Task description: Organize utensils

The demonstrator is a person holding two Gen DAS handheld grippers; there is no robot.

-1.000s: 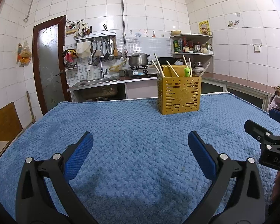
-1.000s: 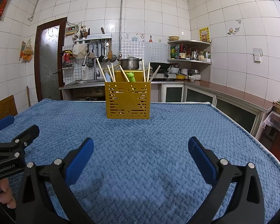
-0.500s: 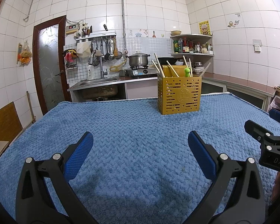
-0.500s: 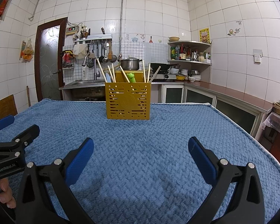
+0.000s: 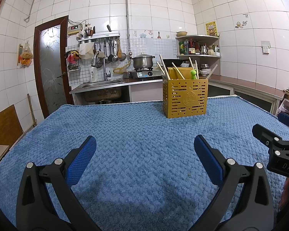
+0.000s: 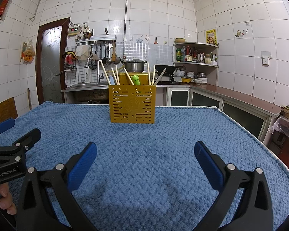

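1. Two grippers, mine, over the blue cloth (image 5: 136,134): left gripper (image 5: 144,148) and right gripper (image 6: 145,149) both spread wide, holding nothing.
2. Yellow holder (image 6: 132,104) stands upright at the cloth's far end, well apart from both.
3. Chopsticks (image 6: 106,73) and a green-topped utensil (image 6: 135,79) stand inside it.

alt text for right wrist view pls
The open, empty right claw hovers over a blue textured cloth, facing a yellow slotted utensil holder with chopsticks and a green frog-topped utensil. Tiled kitchen behind.
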